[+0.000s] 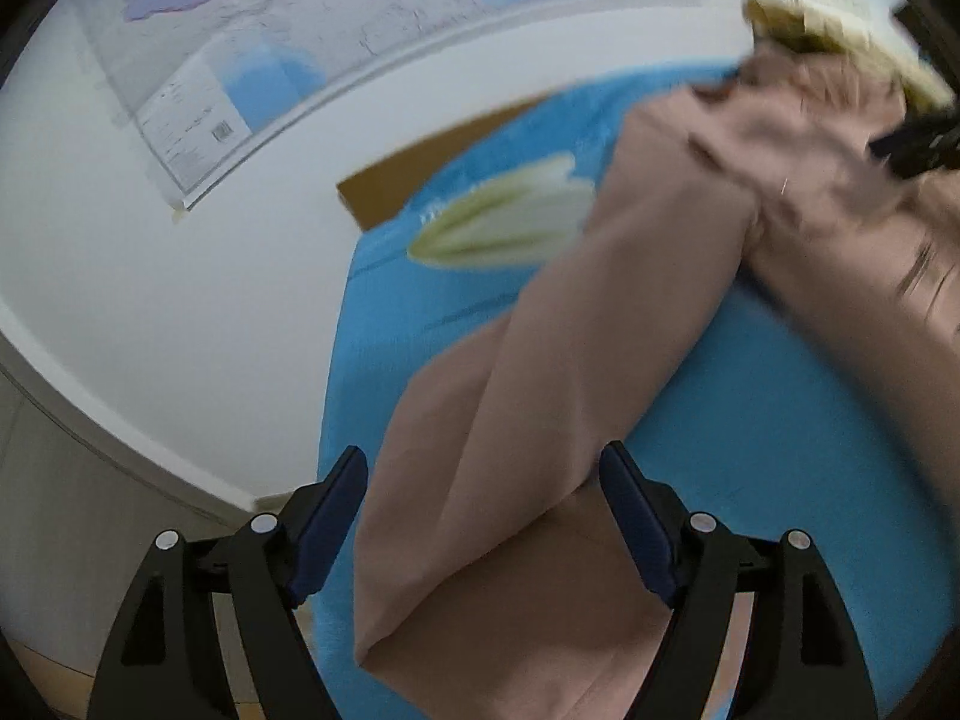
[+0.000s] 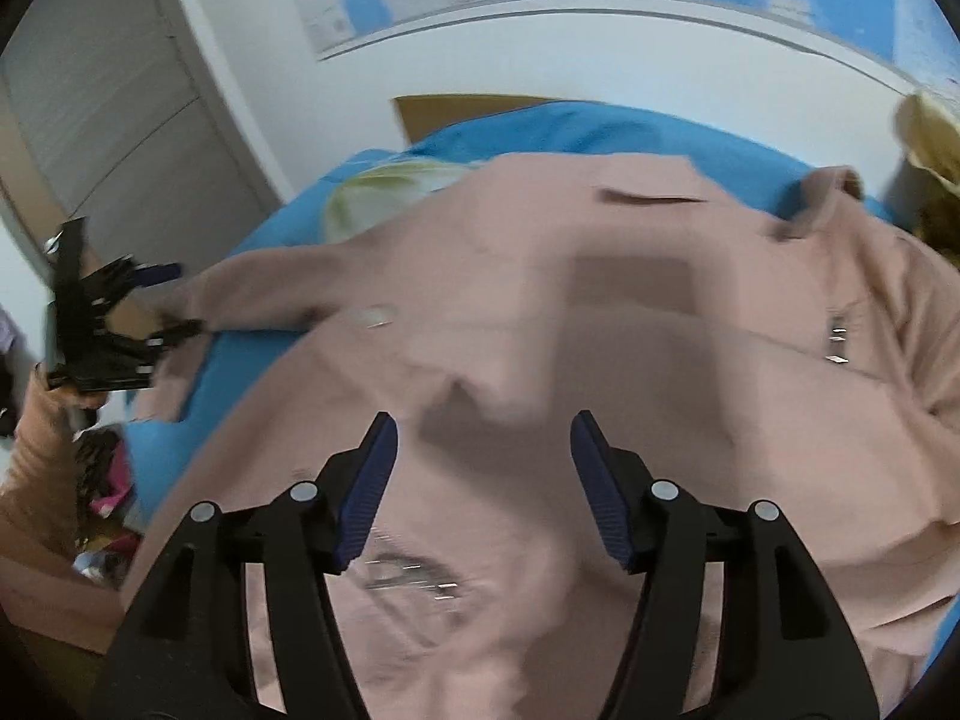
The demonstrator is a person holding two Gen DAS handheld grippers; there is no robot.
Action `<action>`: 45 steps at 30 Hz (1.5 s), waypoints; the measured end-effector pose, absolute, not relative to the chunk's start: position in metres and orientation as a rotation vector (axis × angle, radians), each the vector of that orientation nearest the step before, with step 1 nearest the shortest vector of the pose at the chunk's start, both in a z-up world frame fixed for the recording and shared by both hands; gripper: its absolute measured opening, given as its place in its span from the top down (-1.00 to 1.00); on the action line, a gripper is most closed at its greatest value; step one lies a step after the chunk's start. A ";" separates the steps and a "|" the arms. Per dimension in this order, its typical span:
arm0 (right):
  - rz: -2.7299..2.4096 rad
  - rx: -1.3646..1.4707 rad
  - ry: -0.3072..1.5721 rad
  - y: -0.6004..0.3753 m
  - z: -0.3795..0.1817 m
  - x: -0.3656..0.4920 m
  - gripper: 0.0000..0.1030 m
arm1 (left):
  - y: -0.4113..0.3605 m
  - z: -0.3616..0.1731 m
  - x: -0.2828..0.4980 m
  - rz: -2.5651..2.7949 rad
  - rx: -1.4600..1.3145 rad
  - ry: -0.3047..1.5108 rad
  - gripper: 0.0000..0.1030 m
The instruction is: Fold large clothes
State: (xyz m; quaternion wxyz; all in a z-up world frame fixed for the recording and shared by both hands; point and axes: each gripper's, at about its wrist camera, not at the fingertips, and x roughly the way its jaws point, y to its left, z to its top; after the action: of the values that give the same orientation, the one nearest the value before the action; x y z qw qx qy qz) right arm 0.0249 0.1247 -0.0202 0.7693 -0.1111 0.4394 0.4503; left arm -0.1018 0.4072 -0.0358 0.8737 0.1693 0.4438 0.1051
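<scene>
Dusty-pink garment (image 2: 600, 330) sprawls over the blue-covered worktop (image 1: 456, 324), one sleeve (image 1: 540, 420) running lengthwise away between the gaping left tongs (image 1: 483, 525), right tongs (image 2: 483, 492) likewise empty above its body.

The garment (image 2: 600, 324) is plain dusty pink, the cloth under it (image 1: 780, 420) bright blue, and the wall map (image 1: 252, 30) pastel pink, lilac and blue.

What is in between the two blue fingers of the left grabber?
In the left wrist view, a fold of the pink garment lies in the gap of the open left gripper, over the blue cloth. The fingers do not pinch it.
</scene>
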 end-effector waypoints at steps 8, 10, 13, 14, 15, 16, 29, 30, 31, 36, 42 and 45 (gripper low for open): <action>1.284 -0.284 0.945 0.197 -0.015 -0.043 -0.16 | 0.415 0.000 -0.105 0.092 0.172 0.886 0.94; 1.374 -0.304 0.959 0.228 -0.021 -0.063 -0.20 | 0.415 0.015 -0.107 0.066 0.131 0.861 0.94; 1.431 -0.339 0.965 0.268 -0.035 -0.083 -0.33 | 0.414 0.032 -0.109 0.025 0.078 0.837 0.94; 1.451 -0.335 1.004 0.286 -0.044 -0.088 -0.33 | 0.414 0.035 -0.108 0.015 0.063 0.836 0.94; 1.449 -0.333 1.037 0.297 -0.050 -0.090 -0.33 | 0.413 0.038 -0.109 0.012 0.053 0.835 0.94; 1.449 -0.327 1.066 0.310 -0.056 -0.093 -0.33 | 0.412 0.039 -0.108 0.009 0.045 0.839 0.94; 1.644 -0.099 1.106 0.267 -0.021 -0.088 0.90 | 0.436 0.054 -0.106 -0.115 -0.240 0.813 0.93; 1.668 -0.042 1.087 0.244 -0.004 -0.082 0.90 | 0.439 0.059 -0.107 -0.178 -0.303 0.788 0.90; 1.676 -0.002 1.068 0.225 0.008 -0.076 0.90 | 0.438 0.064 -0.109 -0.220 -0.337 0.770 0.88; 1.512 0.267 0.934 0.088 0.058 -0.019 0.91 | 0.413 0.080 -0.108 -0.386 -0.417 0.703 -0.07; 1.048 0.412 1.033 -0.040 0.003 0.044 0.80 | 0.362 0.066 -0.090 -0.427 -0.294 0.682 -0.29; 0.783 0.363 1.136 -0.073 -0.038 0.059 0.63 | 0.349 0.036 -0.070 -0.351 -0.220 0.761 -0.29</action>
State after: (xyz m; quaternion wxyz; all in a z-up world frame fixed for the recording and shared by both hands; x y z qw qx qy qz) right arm 0.0594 -0.0734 -0.0382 0.7561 0.1667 0.5210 0.3593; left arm -0.0696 0.3486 0.0363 0.9077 -0.1064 0.3686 -0.1701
